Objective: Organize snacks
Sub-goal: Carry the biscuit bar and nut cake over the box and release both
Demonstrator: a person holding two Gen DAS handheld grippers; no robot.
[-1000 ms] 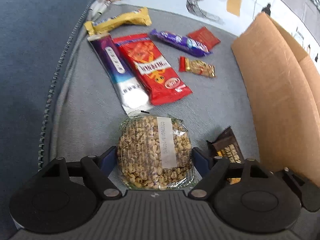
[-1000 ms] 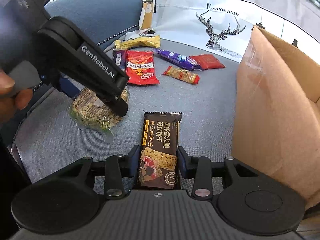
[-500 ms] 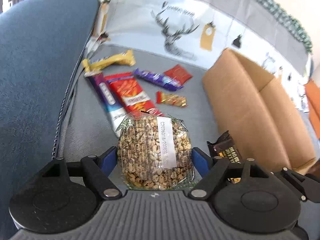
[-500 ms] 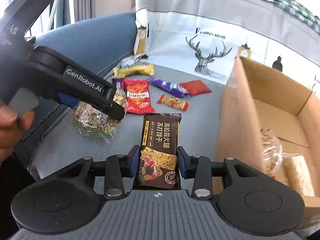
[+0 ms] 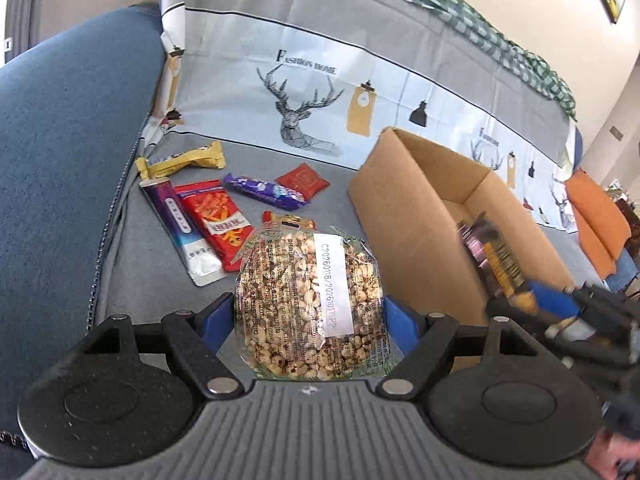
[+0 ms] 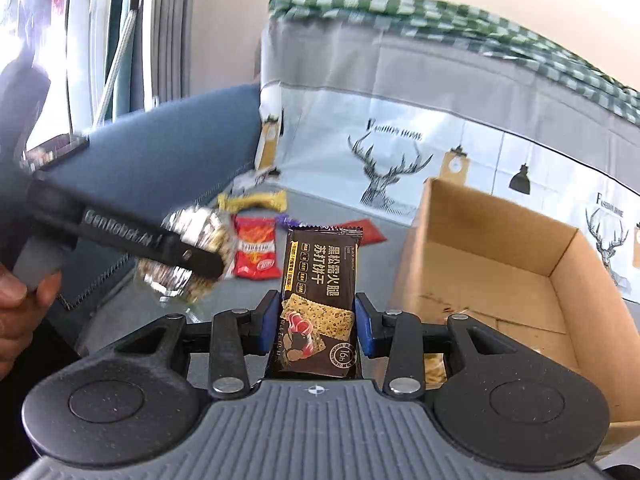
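Snacks mid-sort: left gripper (image 5: 310,314) clamps the puffed-grain cake (image 5: 308,304), right gripper (image 6: 316,318) pinches the cracker pack (image 6: 320,300), both aloft near the box (image 6: 500,264), while six wrappers (image 5: 216,220) wait on the sofa (image 5: 132,280).

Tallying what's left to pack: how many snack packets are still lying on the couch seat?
6: yellow bar farthest back, purple-white stick pack at left, red chip bag beside it, purple bar, small red packet, and an orange-red packet partly hidden behind the held puffed-grain cake.
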